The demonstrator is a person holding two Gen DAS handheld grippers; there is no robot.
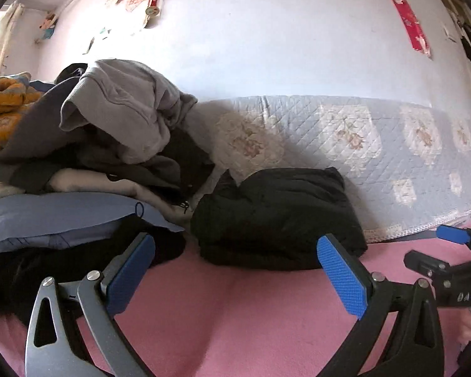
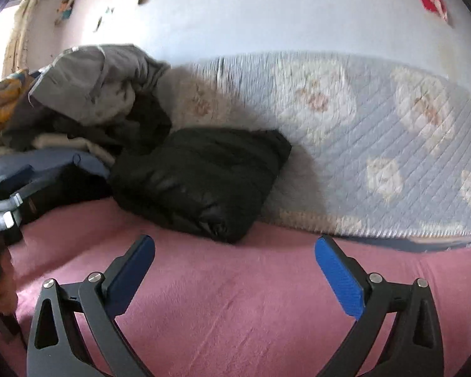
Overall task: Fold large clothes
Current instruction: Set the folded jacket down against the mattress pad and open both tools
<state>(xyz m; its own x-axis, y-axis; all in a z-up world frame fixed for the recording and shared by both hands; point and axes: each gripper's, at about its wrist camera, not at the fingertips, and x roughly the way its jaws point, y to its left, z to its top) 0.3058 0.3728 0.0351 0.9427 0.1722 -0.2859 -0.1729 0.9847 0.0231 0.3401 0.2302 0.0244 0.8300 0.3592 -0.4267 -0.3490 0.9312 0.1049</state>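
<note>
A folded black padded jacket [image 1: 276,216] lies on the pink bed sheet [image 1: 241,314], against the quilted cover; it also shows in the right wrist view [image 2: 201,179]. My left gripper [image 1: 235,260] is open and empty just in front of the jacket. My right gripper [image 2: 235,260] is open and empty over the pink sheet [image 2: 235,314], a little short of the jacket. A pile of unfolded clothes [image 1: 116,132] topped by a grey garment sits to the left, also in the right wrist view [image 2: 97,94].
A blue-grey quilted floral cover [image 1: 376,157] runs along the white wall behind. A blue pillow [image 1: 56,216] and dark cloth lie at the left. The right gripper's body shows at the right edge of the left wrist view [image 1: 449,270].
</note>
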